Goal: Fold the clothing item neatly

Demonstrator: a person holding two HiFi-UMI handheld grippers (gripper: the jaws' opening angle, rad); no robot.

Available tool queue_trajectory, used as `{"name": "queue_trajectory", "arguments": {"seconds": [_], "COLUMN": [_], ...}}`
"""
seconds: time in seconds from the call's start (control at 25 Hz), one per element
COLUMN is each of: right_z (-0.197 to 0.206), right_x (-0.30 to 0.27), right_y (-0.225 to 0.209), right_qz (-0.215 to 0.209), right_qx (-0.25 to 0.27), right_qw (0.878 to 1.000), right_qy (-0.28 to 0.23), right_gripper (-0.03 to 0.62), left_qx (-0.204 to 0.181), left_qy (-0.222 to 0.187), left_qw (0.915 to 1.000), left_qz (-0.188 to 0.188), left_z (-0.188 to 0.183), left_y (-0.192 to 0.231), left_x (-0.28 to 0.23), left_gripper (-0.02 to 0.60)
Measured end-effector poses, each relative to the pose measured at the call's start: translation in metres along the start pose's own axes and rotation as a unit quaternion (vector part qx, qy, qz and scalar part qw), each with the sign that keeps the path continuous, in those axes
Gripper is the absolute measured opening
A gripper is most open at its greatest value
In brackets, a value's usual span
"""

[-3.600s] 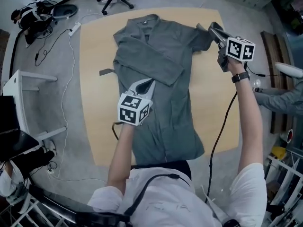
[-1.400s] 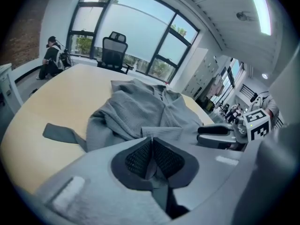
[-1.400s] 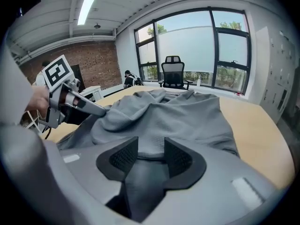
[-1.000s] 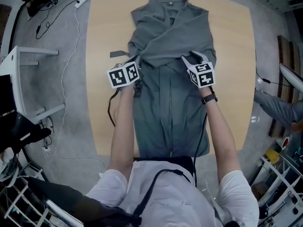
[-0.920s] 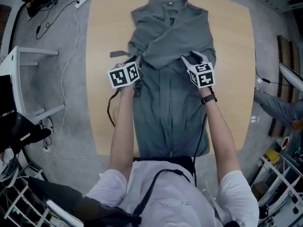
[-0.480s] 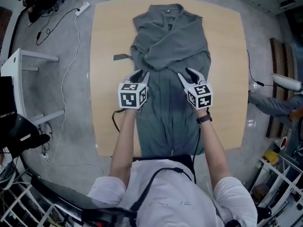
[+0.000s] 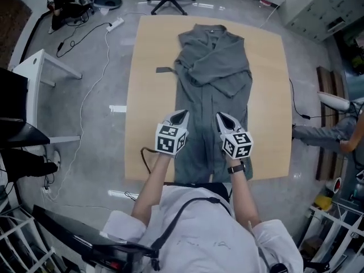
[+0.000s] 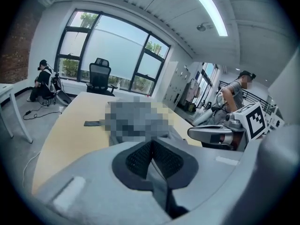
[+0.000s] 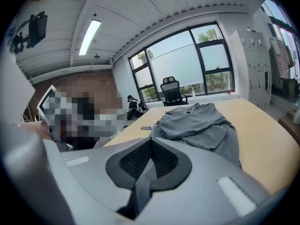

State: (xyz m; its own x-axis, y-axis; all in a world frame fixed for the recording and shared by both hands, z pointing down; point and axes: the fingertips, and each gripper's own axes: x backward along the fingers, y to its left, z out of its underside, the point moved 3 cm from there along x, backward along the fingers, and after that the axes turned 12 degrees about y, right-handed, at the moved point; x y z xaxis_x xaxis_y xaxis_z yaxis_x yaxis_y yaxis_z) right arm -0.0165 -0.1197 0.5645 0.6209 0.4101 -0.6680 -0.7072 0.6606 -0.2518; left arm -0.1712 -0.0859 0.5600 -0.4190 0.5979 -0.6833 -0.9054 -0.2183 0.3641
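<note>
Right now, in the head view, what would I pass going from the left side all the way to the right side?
White desk → power strip on the floor → left gripper → right gripper → another person's leg.

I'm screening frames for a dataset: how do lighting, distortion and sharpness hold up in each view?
Head view: even, soft light, sharp, the table edges slightly bowed. Left gripper view: heavy fisheye, dark corners, the ceiling light blown out, a mosaic patch over the middle. Right gripper view: same fisheye, bright window, grey garment sharp.
</note>
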Motion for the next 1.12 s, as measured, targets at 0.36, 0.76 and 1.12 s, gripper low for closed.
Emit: {"name": "queue_trajectory", "arguments": {"seconds": [0.36,0.76,1.12], "right_z": [0.058,0.137,0.169], "right_x": [0.084,0.210,0.270], "right_y": [0.053,0.086,0.119], "right_qz": [-0.034,-0.068,-0.163], "right_qx": [0.009,0.093,0.063], "right_qw": [0.997,0.985,0.966], "right_qy": [-0.063,-0.126,-0.192], "right_gripper": [0.005,0.005,-0.008], "left_qx": [-0.053,-0.051,-0.067], "left_qy": [-0.038,-0.113,-0.133], "left_qw": [0.9976,0.9911,0.9875], "left_qz": [0.023,-0.049,-0.052], "left_z": [0.057,0.130,0.172], "left_y": [-0.072,-0.184,-0.242], "left_x": [0.055,0.121,0.145], "left_gripper": [0.000,0.002,0.002]}}
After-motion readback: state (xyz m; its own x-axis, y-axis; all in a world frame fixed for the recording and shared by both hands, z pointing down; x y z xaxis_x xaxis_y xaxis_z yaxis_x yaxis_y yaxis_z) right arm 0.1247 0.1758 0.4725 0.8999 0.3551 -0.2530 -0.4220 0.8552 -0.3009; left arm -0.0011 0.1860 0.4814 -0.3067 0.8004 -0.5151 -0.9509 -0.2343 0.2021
